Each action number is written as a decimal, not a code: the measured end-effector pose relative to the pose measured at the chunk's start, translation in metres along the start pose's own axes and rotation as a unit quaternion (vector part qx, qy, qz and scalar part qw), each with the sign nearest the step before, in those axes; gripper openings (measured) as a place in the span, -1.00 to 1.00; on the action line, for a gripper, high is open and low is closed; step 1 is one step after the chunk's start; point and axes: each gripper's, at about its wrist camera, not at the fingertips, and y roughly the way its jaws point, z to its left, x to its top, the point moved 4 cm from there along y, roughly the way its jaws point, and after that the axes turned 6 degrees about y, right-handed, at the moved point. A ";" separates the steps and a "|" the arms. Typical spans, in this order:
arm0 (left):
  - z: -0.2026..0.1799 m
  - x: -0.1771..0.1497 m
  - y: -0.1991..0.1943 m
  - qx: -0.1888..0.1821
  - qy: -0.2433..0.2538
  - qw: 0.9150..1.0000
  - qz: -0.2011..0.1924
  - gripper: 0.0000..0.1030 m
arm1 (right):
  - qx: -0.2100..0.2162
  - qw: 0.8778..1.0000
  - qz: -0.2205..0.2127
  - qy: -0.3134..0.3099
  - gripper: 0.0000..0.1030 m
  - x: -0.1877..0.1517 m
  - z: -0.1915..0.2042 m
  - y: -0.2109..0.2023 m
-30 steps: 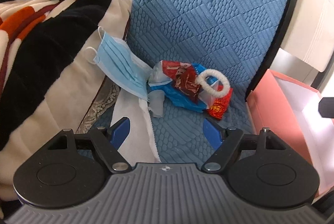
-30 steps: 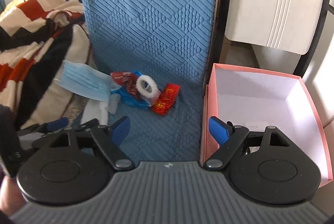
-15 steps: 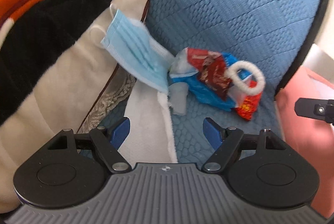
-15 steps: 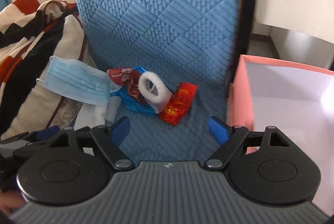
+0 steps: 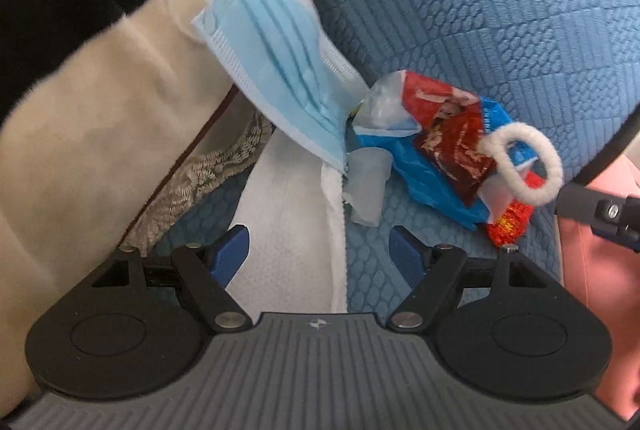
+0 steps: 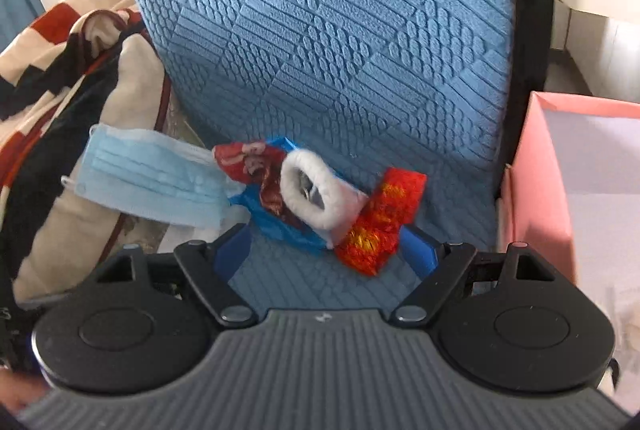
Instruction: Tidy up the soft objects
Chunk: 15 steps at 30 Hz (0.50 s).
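Both grippers have come down closer to the small heap of soft things since a second ago, so the heap now fills far more of each wrist view. On the left gripper (image 5: 319,248) the blue fingers stand wide apart with nothing between them, just above a white cloth strip (image 5: 292,242) that lies on the blue quilted cushion (image 5: 500,29). On the right gripper (image 6: 325,250) the fingers are likewise spread and grip nothing; the near tip of the red foil wrapper (image 6: 380,222) sits between them, though whether either pad touches it cannot be told from this angle.

A light blue face mask (image 5: 276,69) leans against the cream edge of a striped blanket (image 5: 100,117), its lower corner touching the heap. Beside it lies a crumpled blue and red snack bag (image 5: 436,145) with a bit of clear plastic (image 5: 368,185) at its near side. A white fuzzy ring (image 6: 308,189), perhaps a hair tie, rests on top of the bag, and the red foil wrapper pokes out from under its right side. To the right of the cushion stands a pink box (image 6: 536,197), its white inside open.
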 end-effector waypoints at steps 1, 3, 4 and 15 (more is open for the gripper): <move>0.002 0.000 0.003 0.003 -0.004 1.000 0.004 0.57 | 0.000 1.000 -0.005 -0.003 0.62 0.003 0.001 0.003; 0.004 0.002 0.008 -0.001 -0.014 1.000 0.010 0.57 | -0.001 1.000 -0.014 -0.018 0.62 0.007 0.004 0.010; 0.004 0.003 0.011 -0.010 -0.018 1.000 0.016 0.57 | -0.001 1.000 -0.017 -0.025 0.61 0.009 0.004 0.013; 0.006 0.002 0.029 0.021 -0.003 0.999 0.037 0.57 | 0.007 0.999 0.031 -0.027 -0.27 0.006 0.004 0.056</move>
